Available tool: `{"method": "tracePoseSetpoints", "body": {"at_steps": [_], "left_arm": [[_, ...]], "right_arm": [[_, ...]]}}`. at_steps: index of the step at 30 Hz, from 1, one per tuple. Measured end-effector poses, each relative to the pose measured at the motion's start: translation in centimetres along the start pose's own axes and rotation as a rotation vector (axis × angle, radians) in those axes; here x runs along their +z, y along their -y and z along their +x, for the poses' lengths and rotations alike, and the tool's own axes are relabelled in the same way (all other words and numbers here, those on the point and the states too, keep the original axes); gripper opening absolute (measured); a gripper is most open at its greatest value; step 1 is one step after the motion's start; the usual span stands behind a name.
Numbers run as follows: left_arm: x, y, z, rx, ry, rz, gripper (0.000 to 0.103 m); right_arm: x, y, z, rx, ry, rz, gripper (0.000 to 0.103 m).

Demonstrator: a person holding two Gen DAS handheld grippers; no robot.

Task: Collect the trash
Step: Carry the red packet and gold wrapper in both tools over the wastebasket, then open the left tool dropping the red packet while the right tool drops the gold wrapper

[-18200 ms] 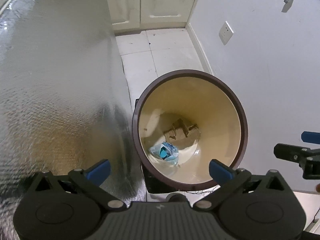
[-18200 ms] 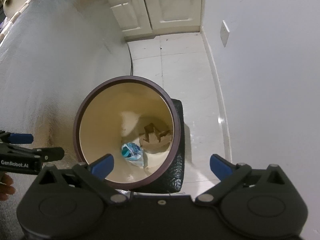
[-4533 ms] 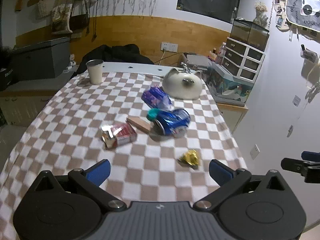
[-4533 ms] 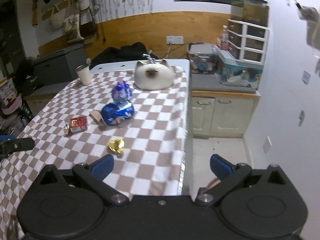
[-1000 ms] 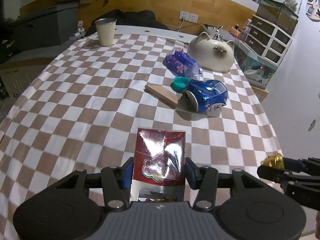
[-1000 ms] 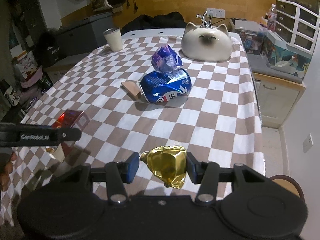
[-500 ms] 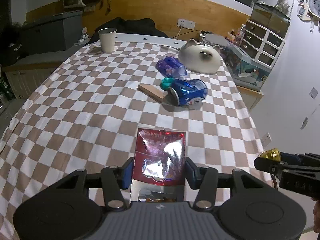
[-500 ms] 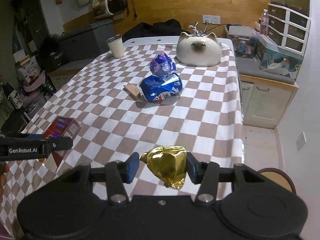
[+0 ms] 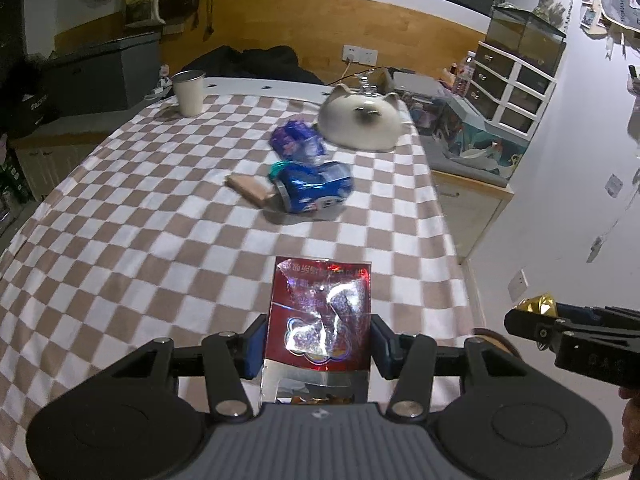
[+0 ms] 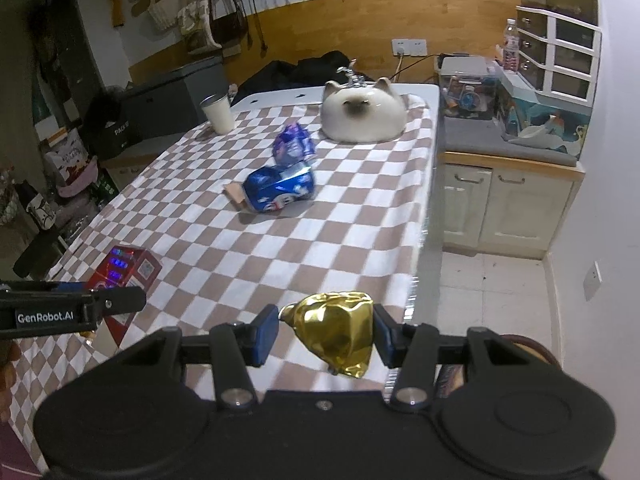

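The left gripper is clamping its jaws on a red foil packet, the blue pads pressing both side edges. The packet's lower end is running behind the gripper body, so its bottom is hidden; the print on its face is too glared to read. From the right wrist view the same packet is showing only as a red corner above the black finger, the rest being covered.

The right gripper is squeezing its jaws on a crumpled gold foil wrapper, which is hanging a little below the pads. In the left wrist view only a gold tip is peeking over the right gripper's finger.

Both grippers are hovering over the near right corner of the surface, which is covered in a brown and white checked cloth. Near the middle, towards the right edge, a crushed blue can is lying on its side, blurred in the left view. A wooden block is touching its left end, partly hidden behind it. A teal cap is showing just behind the can in the left view only. A purple wrapper is lying just beyond. A cat-shaped ceramic piece is sitting at the far right corner and a cup near the far left corner.

Below the right edge, a dark bin rim is mostly cut off by the right gripper.
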State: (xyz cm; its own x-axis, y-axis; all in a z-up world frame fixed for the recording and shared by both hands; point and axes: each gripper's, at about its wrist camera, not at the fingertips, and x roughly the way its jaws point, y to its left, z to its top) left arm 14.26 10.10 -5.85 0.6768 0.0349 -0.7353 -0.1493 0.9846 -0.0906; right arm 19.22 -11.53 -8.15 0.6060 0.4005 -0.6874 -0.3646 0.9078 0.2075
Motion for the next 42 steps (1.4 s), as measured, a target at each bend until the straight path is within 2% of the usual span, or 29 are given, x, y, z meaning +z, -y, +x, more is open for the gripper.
{"method": "tracePoseSetpoints", "body": {"at_steps": [7,19,32,42], "left_arm": [[0.6,6.7,1.8,-0.027,-0.013,0.010,0.052],[0.9,16.2,8.3,-0.079,-0.096,0.033,0.052],[-1.0,23.4,18.1,-0.181,-0.300,0.027,0.052],[-3.7,27.4,26.8,-0.238,-0.479,0.127,0.052]], "right_arm": [[0.4,6.8,-0.8,-0.004,-0.004,0.025,0.051],[0.0,18.4,0.3,-0.052,-0.057,0.099,0.051],[-3.2,27.9,3.7,-0.114,-0.181,0.217,0.051],[-6.5,32.2,6.9,-0.151,-0.273,0.333,0.051]]}}
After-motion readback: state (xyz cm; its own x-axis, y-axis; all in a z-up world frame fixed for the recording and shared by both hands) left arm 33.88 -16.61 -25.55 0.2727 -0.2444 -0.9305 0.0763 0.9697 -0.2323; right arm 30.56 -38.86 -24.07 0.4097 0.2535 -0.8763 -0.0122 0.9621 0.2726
